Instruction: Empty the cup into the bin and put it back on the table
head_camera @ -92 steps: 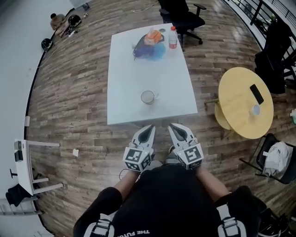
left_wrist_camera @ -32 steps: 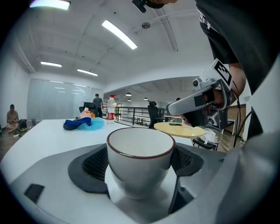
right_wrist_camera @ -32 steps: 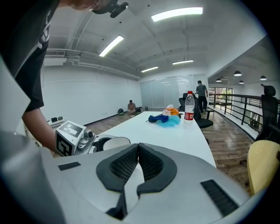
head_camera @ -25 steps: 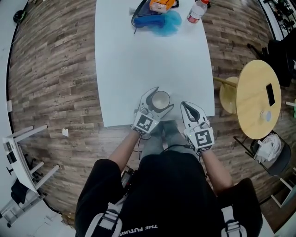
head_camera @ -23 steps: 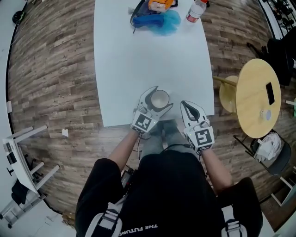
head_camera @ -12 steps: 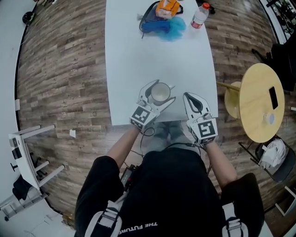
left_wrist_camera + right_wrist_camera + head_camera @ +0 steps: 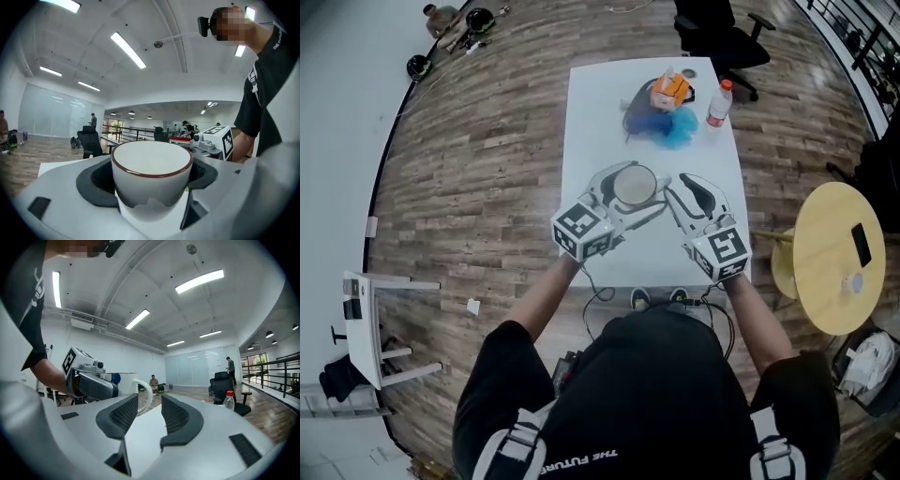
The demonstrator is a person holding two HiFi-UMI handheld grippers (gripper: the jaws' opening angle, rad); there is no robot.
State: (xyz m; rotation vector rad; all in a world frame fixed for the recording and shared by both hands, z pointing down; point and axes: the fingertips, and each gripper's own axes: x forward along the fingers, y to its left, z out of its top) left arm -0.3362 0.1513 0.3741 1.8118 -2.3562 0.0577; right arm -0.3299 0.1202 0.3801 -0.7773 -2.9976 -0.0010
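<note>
White cup (image 7: 151,171) is carried, clamped in the left hand-held gripper (image 7: 637,190), above the counter's (image 7: 600,103) near half; the right hand-held gripper (image 7: 150,401), jaws just opened wide, is empty. The bin, unseen, must be found next.

The cup (image 7: 152,178) looks like glossy white ceramic, its rim glazed dark red. The tabletop (image 7: 600,122) is smooth, matt white. The floor (image 7: 487,169) is wood planks, faintly shiny. The bottle (image 7: 718,103) seems clear plastic, though it's small from here. The round table (image 7: 834,253) is pale wood.
</note>
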